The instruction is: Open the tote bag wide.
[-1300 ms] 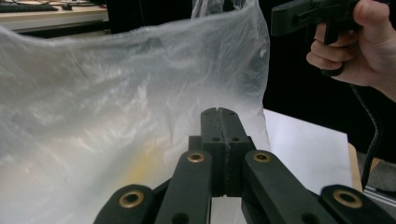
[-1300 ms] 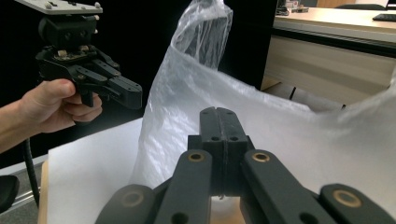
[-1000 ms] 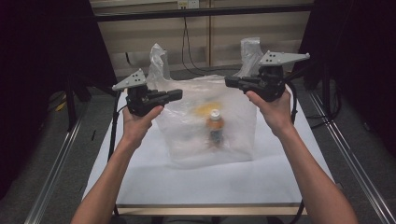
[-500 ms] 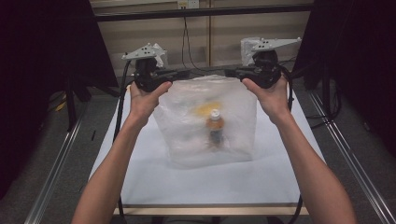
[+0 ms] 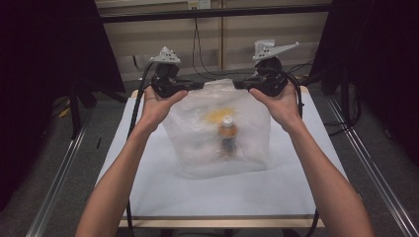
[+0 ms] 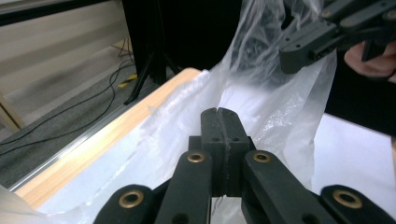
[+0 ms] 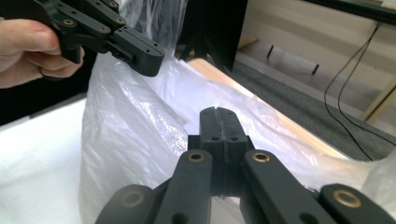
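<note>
A person is holding a clear plastic bag upright on the white table, left gripper and right gripper each clenched on an opposite top corner, a small bottle standing inside directly below between them.

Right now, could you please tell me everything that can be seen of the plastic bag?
The plastic bag is large, thin, translucent whitish film, crinkled and glossy. It stands upright on the white table, its bottom resting there and its top edge pulled up and stretched sideways. The left gripper and the right gripper each pinch one top corner, fingers closed on the film. Inside, blurred by the plastic, stands a small bottle with a white cap, and something yellow lies behind it.
</note>
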### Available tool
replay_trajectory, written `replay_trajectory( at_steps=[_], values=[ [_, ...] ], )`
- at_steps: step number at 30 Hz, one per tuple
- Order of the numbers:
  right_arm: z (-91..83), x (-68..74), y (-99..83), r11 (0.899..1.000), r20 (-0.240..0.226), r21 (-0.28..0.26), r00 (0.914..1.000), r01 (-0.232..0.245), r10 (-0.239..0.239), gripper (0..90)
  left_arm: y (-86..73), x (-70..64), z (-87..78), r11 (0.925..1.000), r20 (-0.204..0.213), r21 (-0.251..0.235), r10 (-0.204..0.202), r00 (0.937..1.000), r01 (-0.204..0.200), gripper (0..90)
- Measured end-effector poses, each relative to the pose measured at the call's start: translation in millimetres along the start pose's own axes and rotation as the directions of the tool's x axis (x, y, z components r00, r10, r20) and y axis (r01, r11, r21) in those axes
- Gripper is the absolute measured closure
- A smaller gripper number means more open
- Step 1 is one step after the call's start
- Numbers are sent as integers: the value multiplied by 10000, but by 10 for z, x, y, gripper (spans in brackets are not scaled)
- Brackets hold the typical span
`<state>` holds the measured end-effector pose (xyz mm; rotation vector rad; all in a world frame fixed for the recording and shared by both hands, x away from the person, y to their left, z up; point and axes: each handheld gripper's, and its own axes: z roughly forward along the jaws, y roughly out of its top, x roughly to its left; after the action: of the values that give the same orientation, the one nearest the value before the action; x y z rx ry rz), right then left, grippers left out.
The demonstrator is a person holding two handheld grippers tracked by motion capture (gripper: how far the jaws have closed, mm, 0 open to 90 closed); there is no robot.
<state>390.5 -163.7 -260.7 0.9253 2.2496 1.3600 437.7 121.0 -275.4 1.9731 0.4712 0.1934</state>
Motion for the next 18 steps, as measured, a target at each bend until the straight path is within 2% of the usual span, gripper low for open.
replay_trajectory(
  at_steps=[8, 13, 18],
  values=[
    [102, 3, -178, 9993, -199, 335, 9997, -146, 152, 900, -116, -78, 66, 9994, 252, 334, 79, 9997, -87, 900],
    [104, 13, -254, 9992, -280, 379, 9995, -116, 127, 900, -184, -118, 74, 9985, 382, 510, 200, 9991, -219, 900],
    [102, 8, -376, 9986, -391, 460, 9988, -279, 297, 900, -280, -139, 88, 9977, 502, 644, 156, 9986, -188, 900]
  ],
)
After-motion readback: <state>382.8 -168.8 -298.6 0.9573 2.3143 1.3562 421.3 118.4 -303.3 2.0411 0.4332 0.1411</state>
